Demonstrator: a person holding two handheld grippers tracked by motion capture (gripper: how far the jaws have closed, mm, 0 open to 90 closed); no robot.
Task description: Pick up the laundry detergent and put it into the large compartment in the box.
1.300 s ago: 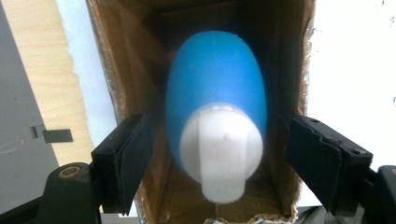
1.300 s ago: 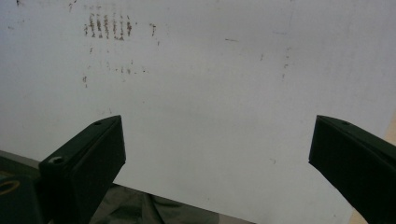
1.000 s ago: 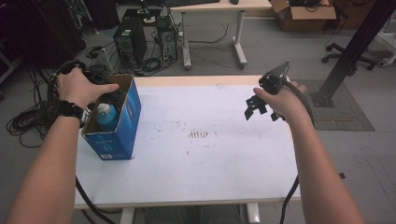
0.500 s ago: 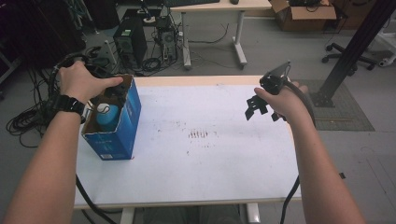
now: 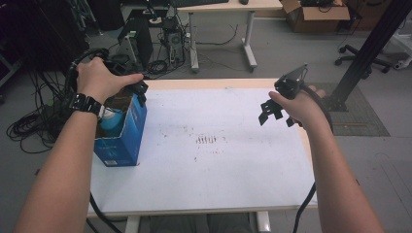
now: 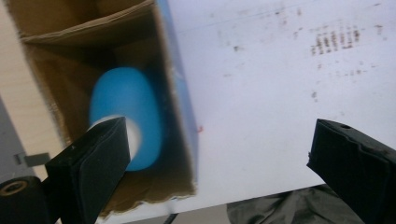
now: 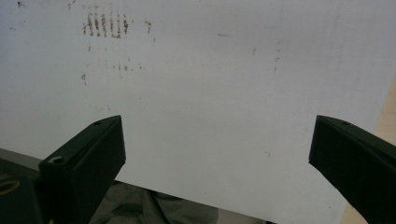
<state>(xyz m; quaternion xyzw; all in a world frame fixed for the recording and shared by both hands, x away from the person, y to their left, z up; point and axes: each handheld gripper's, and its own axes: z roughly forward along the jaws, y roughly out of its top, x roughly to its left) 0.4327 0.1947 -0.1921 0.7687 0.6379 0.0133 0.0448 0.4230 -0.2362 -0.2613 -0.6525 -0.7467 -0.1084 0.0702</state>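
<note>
An open blue cardboard box (image 5: 124, 141) stands at the table's left edge with a blue bottle (image 5: 111, 121) inside it. My left gripper (image 5: 141, 90) hovers over the box's far end. In the left gripper view the bottle (image 6: 126, 107) lies on the brown box floor below my left gripper (image 6: 219, 163), whose jaws have just been opening and now stand wide with nothing between them. My right gripper (image 5: 274, 112) hangs over the right side of the white table (image 5: 218, 174), open. The right gripper view has my right gripper (image 7: 217, 158) above bare tabletop.
Dark smudges (image 5: 209, 140) mark the table's middle. Beyond the far edge are cables and computer towers (image 5: 141, 34) on the floor and another desk (image 5: 223, 7). A black post (image 5: 369, 48) rises at the right, with an office chair (image 5: 384, 53) behind it.
My left hand has risen and drifted right and away over the box, and its jaws have spread. The bottle stays in the box. The right hand has kept still.
</note>
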